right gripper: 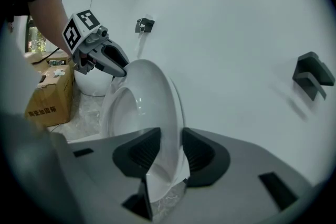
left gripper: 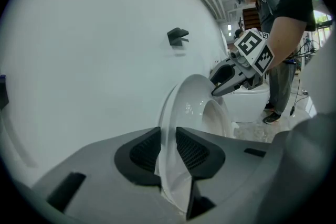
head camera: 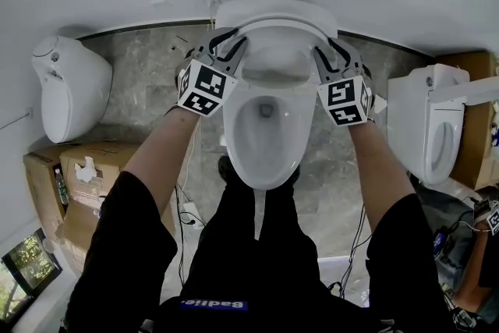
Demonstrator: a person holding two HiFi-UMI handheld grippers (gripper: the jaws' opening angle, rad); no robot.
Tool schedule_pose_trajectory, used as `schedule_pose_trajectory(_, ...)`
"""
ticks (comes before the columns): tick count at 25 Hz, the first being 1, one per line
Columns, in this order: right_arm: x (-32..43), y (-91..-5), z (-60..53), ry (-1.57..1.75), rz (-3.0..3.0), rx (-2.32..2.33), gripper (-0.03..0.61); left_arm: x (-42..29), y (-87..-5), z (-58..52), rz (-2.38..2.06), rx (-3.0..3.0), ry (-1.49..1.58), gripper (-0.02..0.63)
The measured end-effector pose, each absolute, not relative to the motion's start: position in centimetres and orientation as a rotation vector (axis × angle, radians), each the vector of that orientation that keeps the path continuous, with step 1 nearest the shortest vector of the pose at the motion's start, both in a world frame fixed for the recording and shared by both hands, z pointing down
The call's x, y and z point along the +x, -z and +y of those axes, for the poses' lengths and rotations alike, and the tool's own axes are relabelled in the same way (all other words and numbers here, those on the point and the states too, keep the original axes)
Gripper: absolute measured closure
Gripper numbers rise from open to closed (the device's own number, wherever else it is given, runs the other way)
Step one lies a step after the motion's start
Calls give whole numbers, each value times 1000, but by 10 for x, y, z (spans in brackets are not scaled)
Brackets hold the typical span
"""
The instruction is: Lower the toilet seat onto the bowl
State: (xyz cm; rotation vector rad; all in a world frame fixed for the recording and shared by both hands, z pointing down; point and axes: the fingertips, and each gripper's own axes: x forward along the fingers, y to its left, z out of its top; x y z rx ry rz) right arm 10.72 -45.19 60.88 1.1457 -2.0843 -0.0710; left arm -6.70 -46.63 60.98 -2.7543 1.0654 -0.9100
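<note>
The white toilet seat (head camera: 274, 26) stands raised over the bowl (head camera: 265, 144), tilted towards the wall. My left gripper (head camera: 232, 41) clasps the seat's left rim and my right gripper (head camera: 329, 52) its right rim. In the left gripper view the seat's (left gripper: 193, 105) edge fills the gap between the left gripper's (left gripper: 168, 140) ribbed pads, and the right gripper (left gripper: 221, 86) shows at the seat's far side. The right gripper view is the mirror case: the seat (right gripper: 149, 94) runs between the right gripper's (right gripper: 170, 145) pads, with the left gripper (right gripper: 116, 68) on the far rim.
Another white toilet (head camera: 69, 88) stands at the left and a third (head camera: 435, 125) at the right. Cardboard boxes (head camera: 74, 187) lie at the lower left, cables (head camera: 187, 214) trail on the grey floor. Another person (left gripper: 265, 0) stands beyond the toilet. The white wall (left gripper: 94, 50) is close behind.
</note>
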Motion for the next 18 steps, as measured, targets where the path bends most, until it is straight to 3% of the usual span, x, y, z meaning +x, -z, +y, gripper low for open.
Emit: schedule_pose_trajectory(18,104,-598,-373,55,-2019,1123,456,-71,-601,-385,947,-2822,963,518)
